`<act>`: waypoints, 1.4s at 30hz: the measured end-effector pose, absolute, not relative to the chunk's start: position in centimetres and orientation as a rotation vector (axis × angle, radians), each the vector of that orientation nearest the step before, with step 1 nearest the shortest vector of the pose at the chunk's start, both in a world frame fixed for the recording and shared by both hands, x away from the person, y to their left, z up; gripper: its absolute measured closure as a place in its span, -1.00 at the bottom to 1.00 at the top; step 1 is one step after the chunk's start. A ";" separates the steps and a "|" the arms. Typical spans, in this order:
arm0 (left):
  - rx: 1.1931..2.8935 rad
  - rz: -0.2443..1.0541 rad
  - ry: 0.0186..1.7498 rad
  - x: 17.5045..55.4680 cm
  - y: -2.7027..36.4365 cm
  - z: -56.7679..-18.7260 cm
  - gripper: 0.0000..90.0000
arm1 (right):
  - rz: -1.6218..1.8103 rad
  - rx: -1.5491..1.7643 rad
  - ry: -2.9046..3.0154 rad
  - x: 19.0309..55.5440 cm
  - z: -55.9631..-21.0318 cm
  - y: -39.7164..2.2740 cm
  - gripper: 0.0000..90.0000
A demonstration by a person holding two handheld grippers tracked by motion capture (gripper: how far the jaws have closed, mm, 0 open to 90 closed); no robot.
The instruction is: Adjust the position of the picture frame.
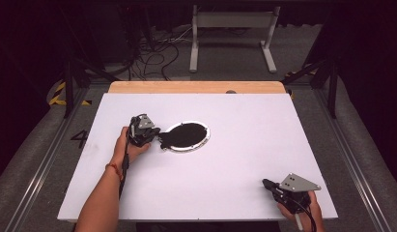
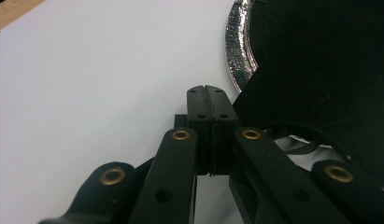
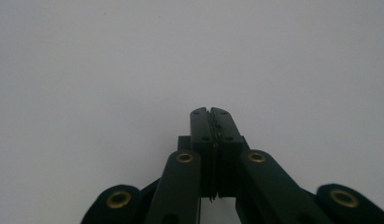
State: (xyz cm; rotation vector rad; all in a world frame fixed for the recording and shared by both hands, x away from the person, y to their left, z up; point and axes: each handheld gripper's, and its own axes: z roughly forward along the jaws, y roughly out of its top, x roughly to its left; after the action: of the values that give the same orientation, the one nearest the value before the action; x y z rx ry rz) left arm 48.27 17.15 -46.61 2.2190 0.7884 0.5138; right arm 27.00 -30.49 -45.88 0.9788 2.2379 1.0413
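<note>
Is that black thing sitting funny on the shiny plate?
Yes. The black cloth lies on the silver plate, but one flap spills over the plate's left rim onto the white table, beside the shut left gripper.

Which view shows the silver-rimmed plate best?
High view: the whole plate lies mid-table, covered by a black piece, with the left gripper at its left edge. The left gripper view catches part of its shiny rim up close. The right gripper view looks at bare table.
</note>
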 end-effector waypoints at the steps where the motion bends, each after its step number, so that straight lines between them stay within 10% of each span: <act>1: 2.220 0.490 0.775 48.3 17.2 -46.6 1.00 | 1.041 0.977 2.237 27.0 -45.9 -30.5 0.97; 42: 2.330 0.346 0.514 44.0 12.1 -46.0 1.00 | 1.059 0.980 2.241 28.1 -45.6 -30.2 0.97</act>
State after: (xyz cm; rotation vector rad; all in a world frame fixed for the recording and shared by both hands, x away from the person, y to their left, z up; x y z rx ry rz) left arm 43.95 12.09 -45.97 2.3302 0.5142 0.3456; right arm 28.05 -30.18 -45.59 0.9800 2.2413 1.0585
